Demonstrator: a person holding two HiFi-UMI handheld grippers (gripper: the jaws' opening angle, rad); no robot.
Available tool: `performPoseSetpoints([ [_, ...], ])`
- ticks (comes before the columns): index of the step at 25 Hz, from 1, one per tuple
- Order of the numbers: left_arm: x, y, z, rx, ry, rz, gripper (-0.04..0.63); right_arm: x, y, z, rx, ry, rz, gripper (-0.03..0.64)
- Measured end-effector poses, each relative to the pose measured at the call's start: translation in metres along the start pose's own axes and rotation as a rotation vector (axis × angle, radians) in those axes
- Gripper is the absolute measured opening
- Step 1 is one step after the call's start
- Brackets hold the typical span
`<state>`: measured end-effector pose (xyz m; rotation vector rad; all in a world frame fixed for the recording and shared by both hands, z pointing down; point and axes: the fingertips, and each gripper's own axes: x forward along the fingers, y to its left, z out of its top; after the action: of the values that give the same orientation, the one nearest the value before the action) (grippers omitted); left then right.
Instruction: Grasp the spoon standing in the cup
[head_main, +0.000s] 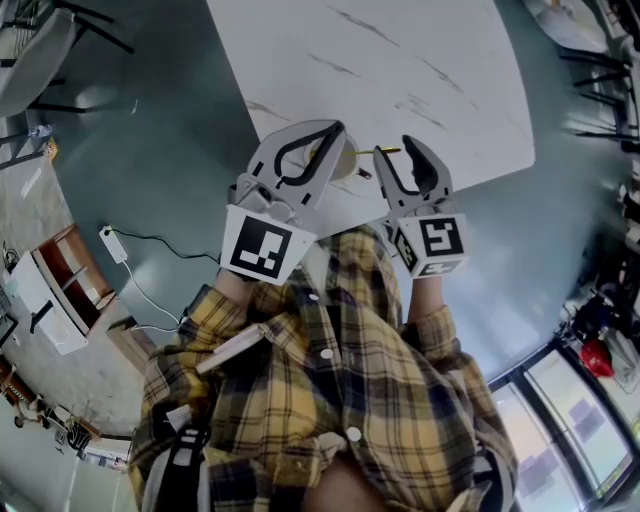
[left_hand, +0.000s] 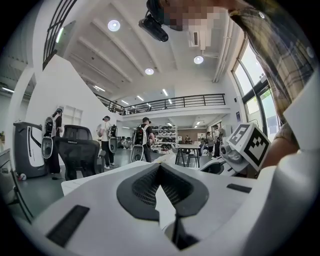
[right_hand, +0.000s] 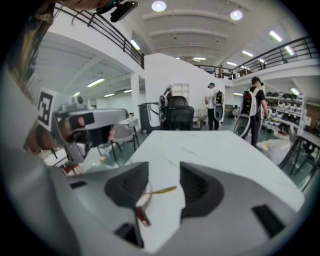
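Head view: my plaid shirt (head_main: 330, 400) is nearest, filling the bottom. Above it are both grippers, held over the near edge of the white table (head_main: 400, 60). The left gripper (head_main: 337, 127) has its tips together w/ nothing in them. The right gripper (head_main: 397, 146) has its jaws apart. The cup (head_main: 347, 160) sits btwn the two grippers, its pale rim partly behind the left one. The spoon (head_main: 388, 150) has a yellow handle that points toward the right jaws.

Left gripper view: the left gripper (left_hand: 160, 167) has its jaws meeting at the tips, empty, w/ the table (left_hand: 80, 181) beyond. The right gripper's marker cube (left_hand: 248, 145) is at the right edge. People (left_hand: 142, 140) and a chair (left_hand: 77, 145) are far back.

Right gripper view: the right gripper (right_hand: 164, 167) has its jaws spread, gripping nothing. In the gap are the spoon (right_hand: 162, 190) and the cup rim (right_hand: 142, 200), blurred, close by the left-hand pad. Can't tell if they touch. The table (right_hand: 210, 145) runs on ahead.
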<state>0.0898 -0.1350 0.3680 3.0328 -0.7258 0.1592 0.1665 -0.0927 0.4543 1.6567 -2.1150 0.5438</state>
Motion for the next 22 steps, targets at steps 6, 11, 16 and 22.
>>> performPoseSetpoints([
  [6, -0.002, 0.001, -0.005, 0.008, 0.013, -0.003, 0.015, 0.005, -0.001, -0.014, 0.055, 0.026, 0.007, 0.199],
  [11, -0.003, 0.003, -0.009, 0.007, 0.015, 0.005, 0.015, 0.011, 0.000, -0.026, 0.103, 0.041, 0.028, 0.199],
  [16, -0.002, 0.002, -0.013, 0.010, 0.025, 0.006, 0.015, 0.015, -0.001, -0.038, 0.118, 0.066, 0.044, 0.199],
  [22, -0.001, 0.000, -0.017, 0.008, 0.034, 0.006, 0.015, 0.020, 0.003, -0.052, 0.141, 0.103, 0.080, 0.199],
])
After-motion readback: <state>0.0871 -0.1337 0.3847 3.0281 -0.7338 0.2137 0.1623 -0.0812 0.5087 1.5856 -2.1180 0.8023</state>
